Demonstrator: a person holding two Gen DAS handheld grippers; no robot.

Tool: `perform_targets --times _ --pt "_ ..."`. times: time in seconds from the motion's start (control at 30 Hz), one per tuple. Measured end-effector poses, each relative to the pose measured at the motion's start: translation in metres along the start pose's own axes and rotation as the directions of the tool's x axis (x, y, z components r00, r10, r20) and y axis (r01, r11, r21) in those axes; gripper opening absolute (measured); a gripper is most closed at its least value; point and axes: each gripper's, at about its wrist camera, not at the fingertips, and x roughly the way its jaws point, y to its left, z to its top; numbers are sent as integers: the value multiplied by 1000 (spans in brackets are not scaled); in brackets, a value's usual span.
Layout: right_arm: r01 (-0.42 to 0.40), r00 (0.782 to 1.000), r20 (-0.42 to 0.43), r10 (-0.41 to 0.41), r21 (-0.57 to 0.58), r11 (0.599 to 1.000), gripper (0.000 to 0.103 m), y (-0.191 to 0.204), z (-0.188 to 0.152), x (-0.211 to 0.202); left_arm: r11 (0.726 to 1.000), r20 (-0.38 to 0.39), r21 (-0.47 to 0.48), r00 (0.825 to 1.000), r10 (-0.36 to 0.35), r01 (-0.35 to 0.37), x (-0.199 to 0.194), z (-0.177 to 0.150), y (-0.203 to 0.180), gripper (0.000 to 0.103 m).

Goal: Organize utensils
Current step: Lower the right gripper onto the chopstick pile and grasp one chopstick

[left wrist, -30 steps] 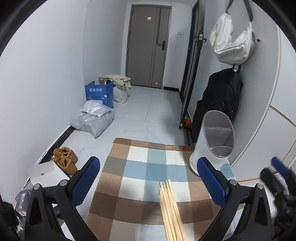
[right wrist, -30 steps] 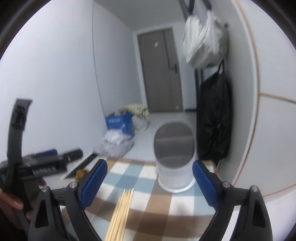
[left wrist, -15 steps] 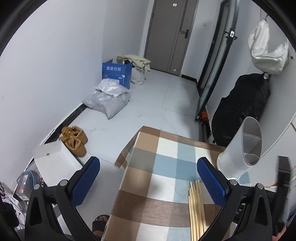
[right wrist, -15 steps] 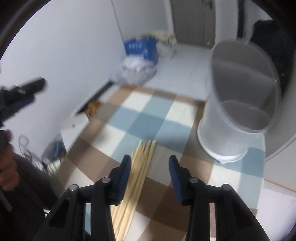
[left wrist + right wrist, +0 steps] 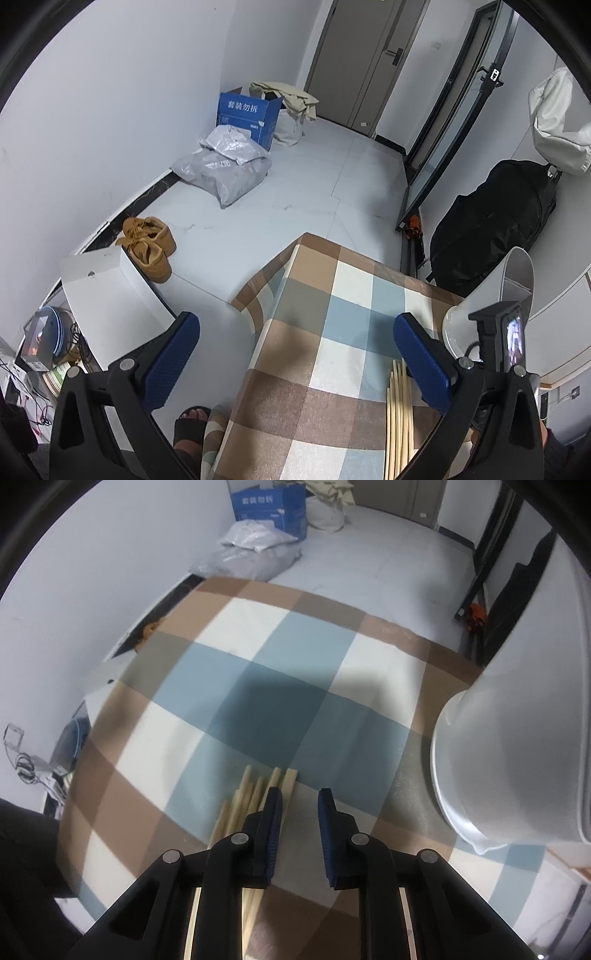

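The chopsticks (image 5: 251, 801) lie in a loose bundle on the checked cloth (image 5: 258, 686) of the desk, near its near edge, with the white holder (image 5: 517, 738) standing well apart toward the right edge. The right gripper (image 5: 298, 834) points steeply down at the bundle; its jaws have just been closing and now stand narrowly apart, with nothing between them. Its left pad sits over the rightmost sticks, so the gap is beside the bundle, not around it. The likely failure: closing here would pinch only cloth, or nudge the sticks and scatter them. A grip on one edge stick could also let the rest roll away. The left gripper (image 5: 295, 365) hangs wide apart over the desk's left edge, holding nothing
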Motion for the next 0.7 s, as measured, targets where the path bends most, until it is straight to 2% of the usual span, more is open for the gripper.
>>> perform_targets --times 0.13,0.27,0.43,0.57,0.7 --pt "48 998 -38 -48 6 999 15 3 8 8 1000 -4 -4 1000 -2 2 -1 1 4 102" --pt "86 996 -33 -86 -25 996 16 12 10 8 1000 -8 -6 1000 3 -3 -2 2 5 102" --pt "38 999 -5 -38 40 998 7 4 9 7 1000 -20 11 1000 16 -16 4 0 6 102" --pt "-11 998 68 4 96 995 5 -7 5 -14 999 -66 31 997 25 -23 13 -6 5 102" --pt "-41 979 204 18 109 993 5 -9 -9 -57 996 -130 88 991 18 -7 21 -19 -7 102"
